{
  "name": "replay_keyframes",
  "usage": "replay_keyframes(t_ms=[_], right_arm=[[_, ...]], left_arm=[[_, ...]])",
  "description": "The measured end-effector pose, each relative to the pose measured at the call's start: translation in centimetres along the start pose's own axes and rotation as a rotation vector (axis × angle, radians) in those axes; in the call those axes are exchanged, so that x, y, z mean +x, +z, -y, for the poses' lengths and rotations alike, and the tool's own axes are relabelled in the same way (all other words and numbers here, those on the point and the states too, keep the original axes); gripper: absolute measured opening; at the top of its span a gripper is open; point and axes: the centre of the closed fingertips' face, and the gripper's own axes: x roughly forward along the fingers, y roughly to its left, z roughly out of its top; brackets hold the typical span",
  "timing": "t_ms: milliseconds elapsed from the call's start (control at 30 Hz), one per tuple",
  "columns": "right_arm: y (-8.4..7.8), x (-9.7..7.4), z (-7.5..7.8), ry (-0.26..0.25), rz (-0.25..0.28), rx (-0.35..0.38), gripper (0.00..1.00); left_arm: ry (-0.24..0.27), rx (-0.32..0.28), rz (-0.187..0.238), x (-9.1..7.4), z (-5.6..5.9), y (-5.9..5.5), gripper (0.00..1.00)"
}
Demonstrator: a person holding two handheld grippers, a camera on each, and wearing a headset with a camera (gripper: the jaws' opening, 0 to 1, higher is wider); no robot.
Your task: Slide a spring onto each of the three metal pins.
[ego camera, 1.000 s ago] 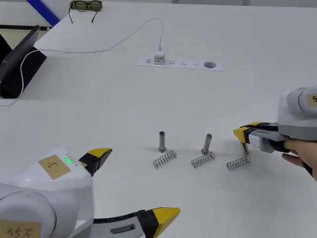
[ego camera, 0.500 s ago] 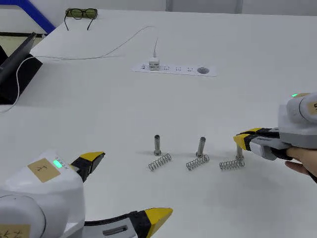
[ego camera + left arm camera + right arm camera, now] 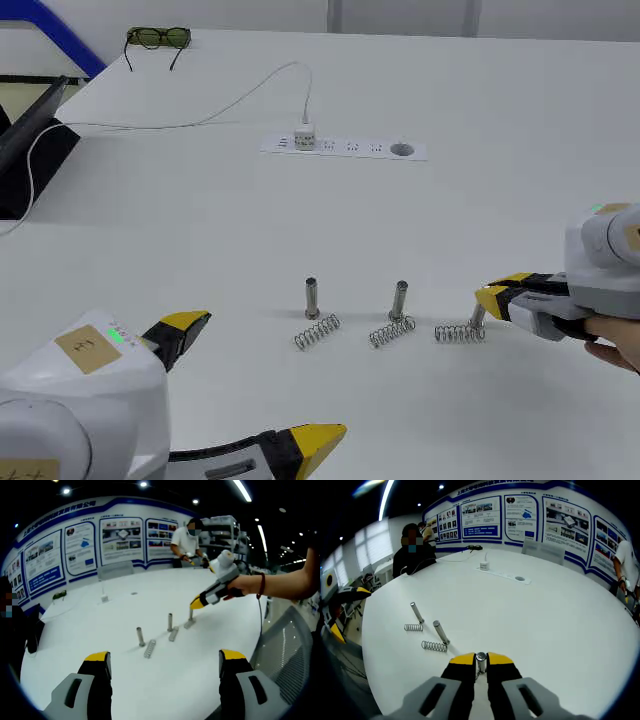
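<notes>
Between the yellow tips of the right gripper (image 3: 481, 661) we see the head of the end pin (image 3: 481, 657); both jaws press on it from either side, clamped on that pin. Ahead of these jaws and off to their left, the middle pin (image 3: 440, 632) stands upright with the middle spring (image 3: 434, 646) lying on its side just beside its foot. Farther out along the same line the far pin (image 3: 416, 612) stands too, the far spring (image 3: 413, 627) lying close by its base. From the head view we find the end spring (image 3: 459, 332) flat on the white table (image 3: 500, 180), just under the right gripper's tips and beside the foot of the end pin, which looks slightly tilted in the grip.

The left gripper (image 3: 255, 380) has its jaws spread wide with nothing between them, well short of the row. The left gripper view puts all three pins and springs ahead of the open jaws, about midway between the two tips. Well beyond both pairs of jaws a white power strip (image 3: 343, 147) lies on the table with a plug (image 3: 303, 135) in it and a cable (image 3: 200, 118) trailing away, and a pair of glasses (image 3: 157, 37) rests near the far edge.
</notes>
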Motion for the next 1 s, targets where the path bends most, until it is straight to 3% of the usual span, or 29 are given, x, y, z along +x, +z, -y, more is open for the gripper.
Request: replay_keyframes(t_ms=[433,600,1000], right_arm=[[-0.1,0.0,-0.1,0.015,-0.012,0.002,0.10],[-0.4,-0.1,-0.3,0.020,-0.020,0.011,0.20],[0.4,-1.5,-1.3,0.081,0.078,0.113,0.36]], left_arm=[[-0.003,0.005,0.000,-0.1,0.1,0.1,0.90],[-0.002,0.007,-0.003,-0.1,0.0,0.1,0.89],[-0.008,0.028,-0.031,0.4,-0.3,-0.3,0.85]])
